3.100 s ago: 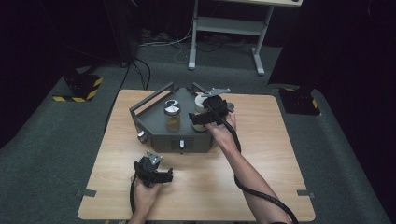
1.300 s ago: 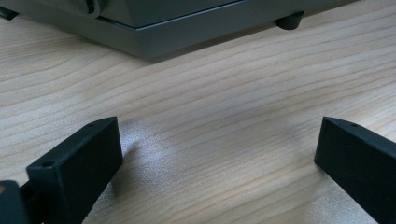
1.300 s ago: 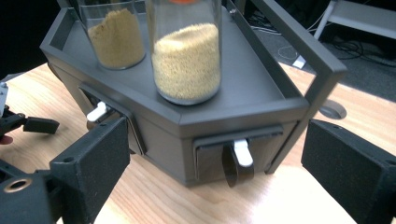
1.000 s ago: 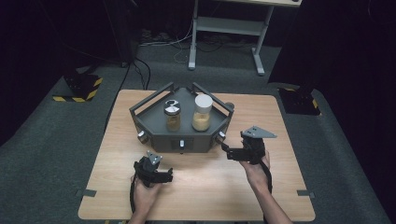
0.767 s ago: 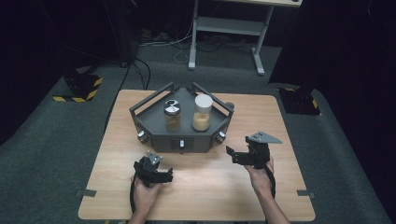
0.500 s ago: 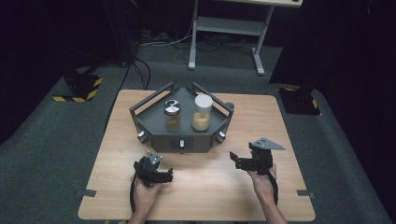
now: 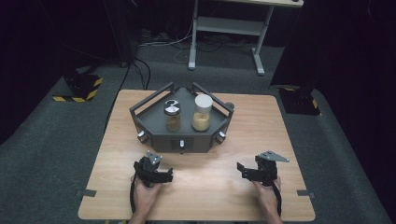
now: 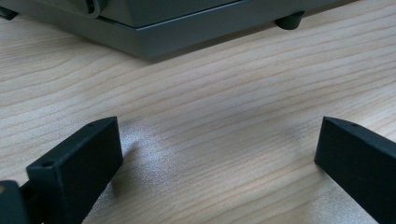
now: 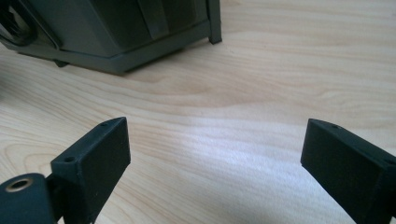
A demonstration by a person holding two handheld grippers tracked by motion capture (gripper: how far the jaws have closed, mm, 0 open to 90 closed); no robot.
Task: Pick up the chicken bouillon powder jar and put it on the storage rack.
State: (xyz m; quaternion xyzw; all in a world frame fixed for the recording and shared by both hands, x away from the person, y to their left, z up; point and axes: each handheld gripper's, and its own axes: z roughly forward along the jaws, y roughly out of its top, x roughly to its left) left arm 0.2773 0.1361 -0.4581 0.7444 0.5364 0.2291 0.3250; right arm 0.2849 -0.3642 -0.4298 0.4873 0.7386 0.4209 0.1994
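A dark grey angular tray (image 7: 154, 106) stands at the back middle of the wooden table (image 7: 252, 116). Two jars stand upright in it: one with a silver lid (image 7: 172, 115) and, to its right, one with a white lid (image 7: 202, 113). My left gripper (image 7: 164, 176) rests low at the front left, jaws open and pointing right, with bare wood between them (image 8: 219, 154). At the front right, my right gripper (image 7: 243, 171) points left toward the tray, jaws wide open over bare wood (image 9: 215, 154). The tray's base (image 8: 187, 32) (image 9: 116, 51) lies ahead of both grippers.
Knobs stick out of the tray's front faces (image 7: 181, 143). The table's front edge (image 7: 196, 219) runs just behind both hands. On the floor beyond the table stand a white metal stand (image 7: 224, 28) and yellow-black striped blocks (image 7: 79, 88).
My right gripper left the tray, where the white-lidded jar now stands, and came back and down to the front right of the table. The left gripper has stayed put.
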